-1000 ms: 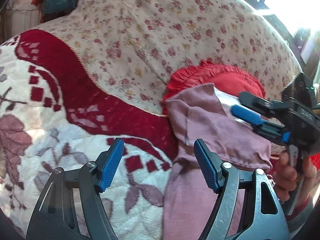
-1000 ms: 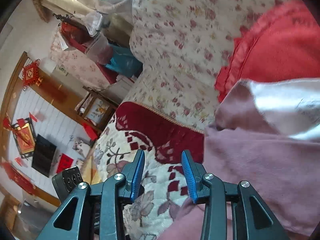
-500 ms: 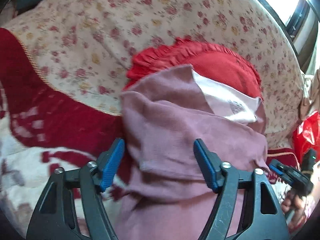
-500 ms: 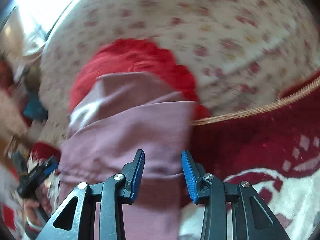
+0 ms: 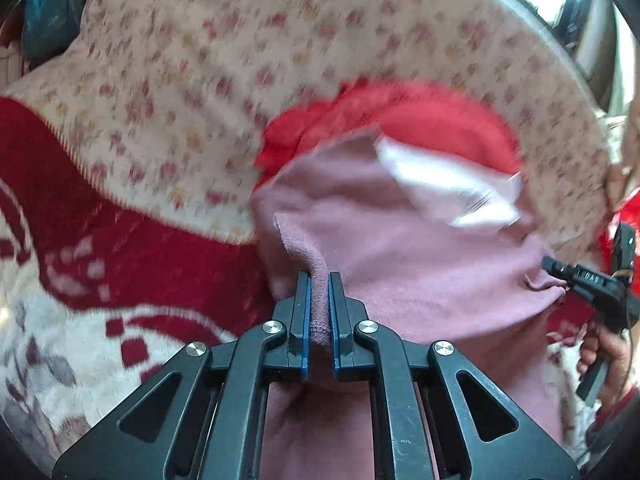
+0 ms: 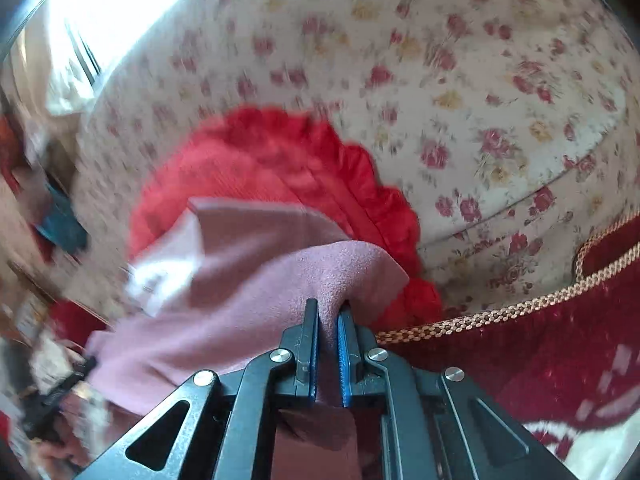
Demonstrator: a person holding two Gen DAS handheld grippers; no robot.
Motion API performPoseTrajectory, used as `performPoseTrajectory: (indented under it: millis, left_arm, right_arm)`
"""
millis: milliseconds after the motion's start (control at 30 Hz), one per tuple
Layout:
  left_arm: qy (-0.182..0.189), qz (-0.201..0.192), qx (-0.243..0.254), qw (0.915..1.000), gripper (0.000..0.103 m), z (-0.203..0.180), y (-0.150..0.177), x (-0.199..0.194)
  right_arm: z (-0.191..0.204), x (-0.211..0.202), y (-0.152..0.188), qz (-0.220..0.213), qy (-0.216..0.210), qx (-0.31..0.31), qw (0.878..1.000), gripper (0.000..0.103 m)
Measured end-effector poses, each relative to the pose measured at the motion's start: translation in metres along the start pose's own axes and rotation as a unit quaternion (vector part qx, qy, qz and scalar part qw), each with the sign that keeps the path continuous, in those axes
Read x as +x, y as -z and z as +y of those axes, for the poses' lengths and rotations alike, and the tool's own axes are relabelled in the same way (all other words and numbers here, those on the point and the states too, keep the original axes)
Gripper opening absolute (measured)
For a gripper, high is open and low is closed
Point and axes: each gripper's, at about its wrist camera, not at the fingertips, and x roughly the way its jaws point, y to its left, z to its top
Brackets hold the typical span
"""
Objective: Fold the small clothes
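Both your grippers pinch the mauve fleece garment (image 5: 400,264) on the sofa.

Your left gripper (image 5: 319,280) has its jaws pressed on a bunched fold of the garment's edge; your right gripper (image 6: 329,307) pinches the opposite corner the same way. Beyond both jaws the garment spreads over a red frilled cushion (image 6: 280,160), against the floral cream sofa back (image 5: 240,60). A red patterned blanket (image 5: 100,240) lies beside the left jaws.
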Motion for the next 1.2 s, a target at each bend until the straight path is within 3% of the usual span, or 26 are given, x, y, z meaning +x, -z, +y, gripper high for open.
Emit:
performPoseTrajectory:
  millis: [67, 200, 267, 333, 433, 533, 600, 667, 767, 833, 967, 1033, 1100, 1200]
  left_arm:
    - [-0.004, 0.011, 0.007, 0.9999, 0.007, -0.003, 0.008, 0.006]
    - [0.003, 0.003, 0.003, 1.0000, 0.007, -0.003, 0.007, -0.007]
    - [-0.001, 0.003, 0.001, 1.0000, 0.008, -0.002, 0.007, -0.009]
    - [-0.005, 0.012, -0.002, 0.9999, 0.008, -0.002, 0.009, -0.004]
    - [-0.010, 0.017, -0.004, 0.9998, 0.009, -0.003, 0.013, 0.005]
    - [-0.020, 0.018, -0.009, 0.9996, 0.017, -0.001, 0.013, 0.001]
    - [-0.019, 0.021, -0.010, 0.9995, 0.020, 0.001, 0.014, -0.009]
    - [-0.023, 0.026, -0.009, 0.9994, 0.039, 0.003, 0.020, -0.022]
    - [-0.013, 0.029, -0.018, 0.9993, 0.055, 0.009, 0.038, -0.046]
    - [-0.018, 0.034, -0.016, 0.9991, 0.056, 0.010, 0.053, -0.061]
    - [-0.036, 0.040, 0.001, 0.9985, 0.058, 0.009, 0.087, -0.087]
    - [-0.045, 0.049, 0.008, 0.9978, 0.059, 0.006, 0.102, -0.092]
    - [-0.042, 0.058, 0.013, 0.9974, 0.059, 0.002, 0.113, -0.096]
    - [-0.037, 0.059, 0.011, 0.9975, 0.059, -0.002, 0.127, -0.109]
  right_arm:
    - [-0.002, 0.019, 0.003, 0.035, 0.023, 0.006, 0.999, 0.007]
    - [-0.003, -0.018, 0.005, 0.020, 0.011, 0.039, 0.999, 0.009]
    - [0.001, -0.036, 0.011, 0.011, 0.004, 0.028, 1.000, 0.010]
    - [0.010, -0.037, 0.023, 0.030, 0.002, 0.003, 1.000, 0.011]
    - [0.008, -0.025, 0.048, 0.055, 0.034, -0.016, 0.998, 0.010]
    - [-0.009, -0.003, 0.055, 0.077, 0.072, -0.023, 0.994, 0.010]
    - [-0.013, -0.020, 0.050, 0.072, 0.050, -0.005, 0.996, 0.011]
    - [-0.012, -0.044, 0.048, 0.052, 0.030, -0.004, 0.998, 0.011]
    - [-0.004, -0.074, 0.064, 0.051, 0.023, -0.024, 0.998, 0.014]
    - [-0.003, -0.080, 0.086, 0.071, 0.035, -0.028, 0.996, 0.014]
    - [-0.013, -0.082, 0.130, 0.103, 0.021, -0.003, 0.994, 0.014]
    - [-0.018, -0.067, 0.154, 0.143, 0.023, 0.001, 0.989, 0.015]
    - [-0.014, -0.079, 0.153, 0.120, 0.026, -0.017, 0.992, 0.015]
    - [-0.008, -0.101, 0.151, 0.129, 0.010, -0.004, 0.992, 0.015]
